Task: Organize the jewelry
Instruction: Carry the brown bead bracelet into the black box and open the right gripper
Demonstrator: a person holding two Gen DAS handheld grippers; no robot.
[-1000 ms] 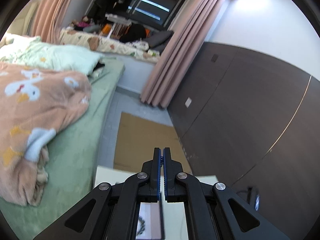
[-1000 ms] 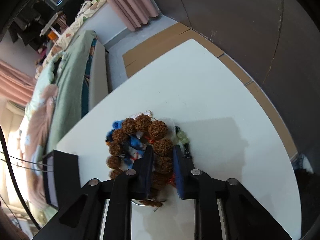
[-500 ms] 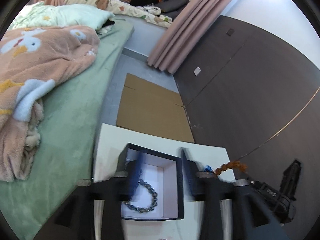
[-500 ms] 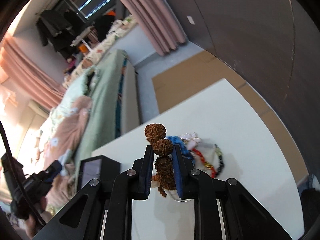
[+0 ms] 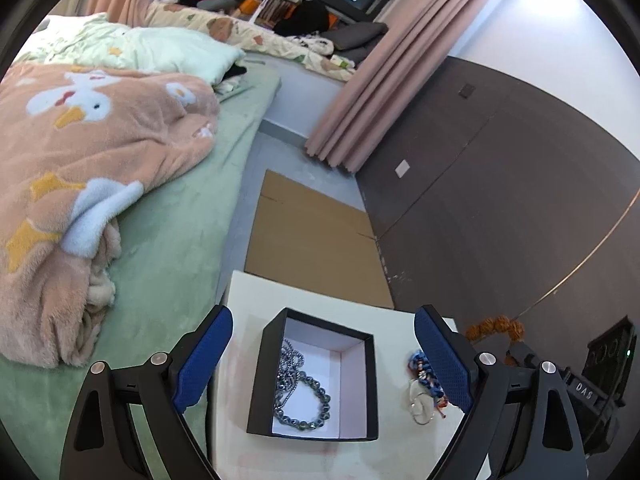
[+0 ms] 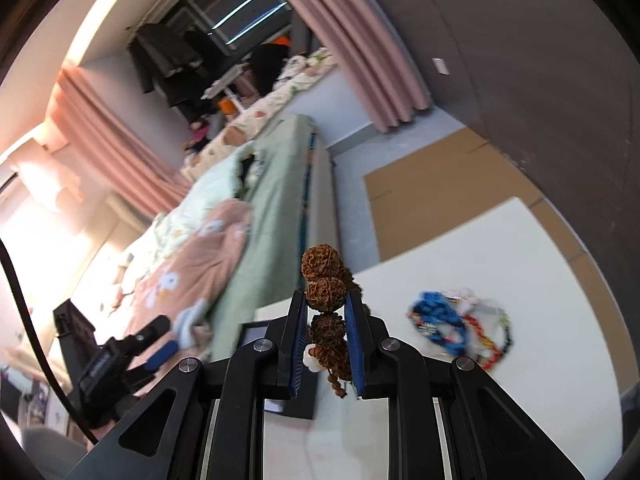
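Left wrist view: left gripper (image 5: 322, 354) has just been opening; jaws now stand wide apart, nothing gripped, the open box (image 5: 316, 376) showing between them on the white table (image 5: 256, 300). Grey bead strand (image 5: 302, 388) lies inside the box. Loose bracelets (image 5: 424, 372) lie just right of the box. Table's left edge runs close to the box, bed (image 5: 160, 240) beyond it.

Right wrist view: right gripper (image 6: 326, 340) is clamped on the brown bead bracelet (image 6: 324, 280), lifted clear of the table; some beads stick up, the rest dangle. Judgement: light, limp, knobbly, so it should hold well but swing; grip on one bead suffices. Box (image 6: 256, 330) sits left of the fingers, open room above it.
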